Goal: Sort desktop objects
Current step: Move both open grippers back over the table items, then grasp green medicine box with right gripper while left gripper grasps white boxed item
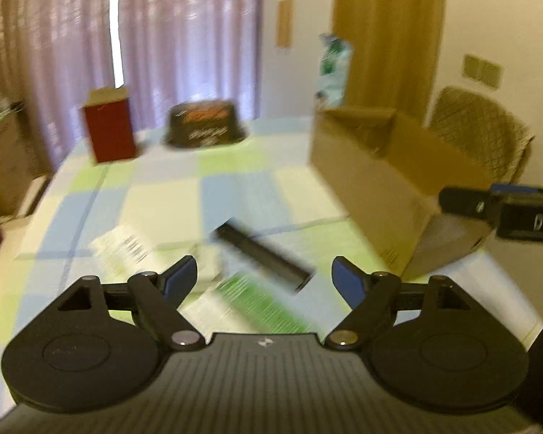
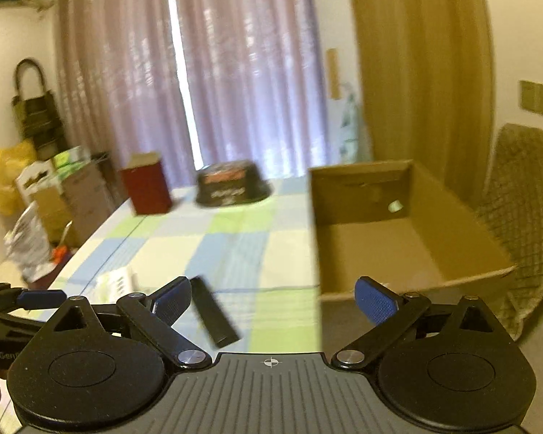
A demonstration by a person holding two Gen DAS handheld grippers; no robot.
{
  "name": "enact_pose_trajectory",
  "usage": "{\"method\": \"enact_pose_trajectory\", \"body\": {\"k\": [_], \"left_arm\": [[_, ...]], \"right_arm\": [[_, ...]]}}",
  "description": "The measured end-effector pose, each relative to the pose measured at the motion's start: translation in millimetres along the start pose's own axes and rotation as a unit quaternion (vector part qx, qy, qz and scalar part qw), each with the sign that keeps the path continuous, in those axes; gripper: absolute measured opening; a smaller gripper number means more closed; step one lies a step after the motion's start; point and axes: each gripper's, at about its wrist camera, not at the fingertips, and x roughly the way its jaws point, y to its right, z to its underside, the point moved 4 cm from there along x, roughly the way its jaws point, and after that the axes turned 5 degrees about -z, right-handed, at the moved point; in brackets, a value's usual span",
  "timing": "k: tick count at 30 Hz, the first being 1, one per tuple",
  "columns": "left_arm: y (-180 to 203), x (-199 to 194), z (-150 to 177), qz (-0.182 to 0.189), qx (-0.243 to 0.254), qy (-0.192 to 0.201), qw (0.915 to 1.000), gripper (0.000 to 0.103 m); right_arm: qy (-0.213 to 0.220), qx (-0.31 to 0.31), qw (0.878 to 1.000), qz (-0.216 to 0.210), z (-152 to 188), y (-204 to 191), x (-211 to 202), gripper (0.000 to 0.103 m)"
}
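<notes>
Black bar lies on the checked cloth; both grippers' fingers spread, empty

Daylight glows through the curtains far ahead of the hand-held gripper — a bright slit flares between them. Motion blur smears the bench and everything on it, and fisheye bending darkens the corners.

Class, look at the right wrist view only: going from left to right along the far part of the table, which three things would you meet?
Red box → black bowl with orange lettering → open cardboard box.
</notes>
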Motion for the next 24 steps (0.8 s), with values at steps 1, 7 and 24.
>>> {"method": "enact_pose_trajectory", "body": {"k": [1, 7, 24], "left_arm": [[-7.5, -2.2, 8.2, -0.010, -0.003, -0.007, 0.9999, 0.084], [-29.9, -1.2, 40.0, -0.043, -0.015, -0.031, 0.9985, 0.097], [-27.1, 21.5, 79.3, -0.043, -0.007, -0.062, 0.9972, 0.094]], "right_arm": [[-0.007, -0.001, 1.000, -0.008, 3.8, -5.3, 4.3, 0.099], [-0.050, -0.041, 0.997, -0.041, 25.8, -28.1, 34.5, 0.099], [-0.169, -0.088, 0.975, -0.112, 71.3, -50.4, 67.3, 0.067]]}}
